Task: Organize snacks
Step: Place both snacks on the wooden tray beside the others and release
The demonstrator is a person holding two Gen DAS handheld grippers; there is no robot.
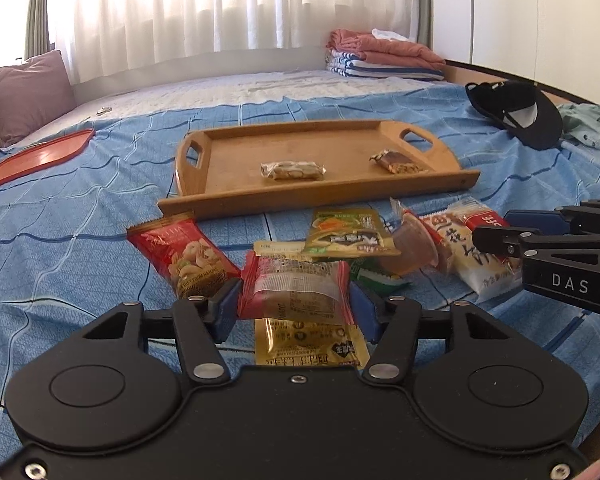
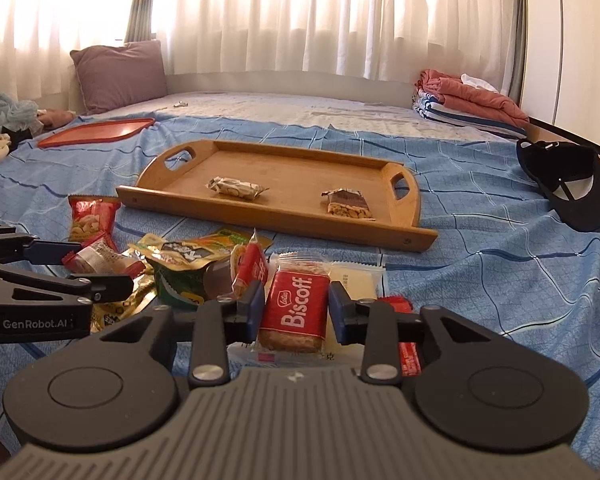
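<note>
Two grips: left gripper (image 1: 293, 304) clamps red packet (image 1: 294, 290) crosswise; right gripper (image 2: 297, 307) clamps Biscoff biscuit (image 2: 294, 307) lengthwise.

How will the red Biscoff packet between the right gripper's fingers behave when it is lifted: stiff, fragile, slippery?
The Biscoff packet probably stays flat and stiff, since a biscuit shows through its clear end. It is likely light yet brittle, so a hard squeeze from the right gripper may crack it. The glossy wrapper might slip a little.
</note>
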